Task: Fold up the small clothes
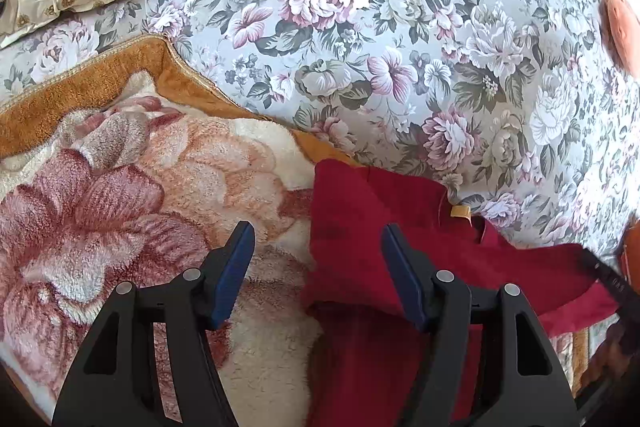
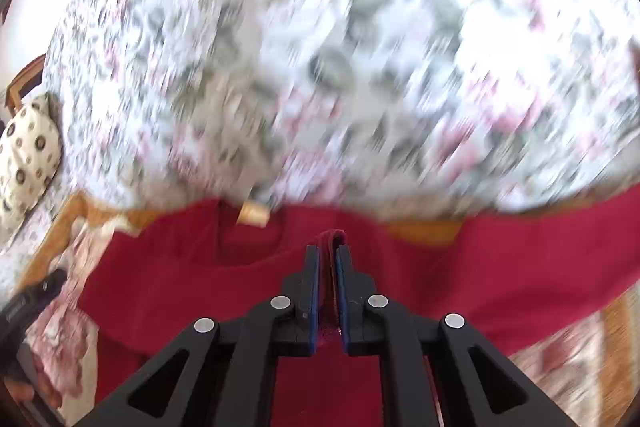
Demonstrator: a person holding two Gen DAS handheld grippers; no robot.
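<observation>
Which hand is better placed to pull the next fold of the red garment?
Right. The right gripper is already shut on the red garment; the left gripper hangs open, holding nothing.

Left tongs [image 1: 318, 237] agape, right tongs [image 2: 328, 247] pinched.

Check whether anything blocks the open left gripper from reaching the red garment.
Nothing visible does. The left gripper hangs open right over the red garment's edge on the fleece blanket. The right gripper already pinches a fold of it.
</observation>
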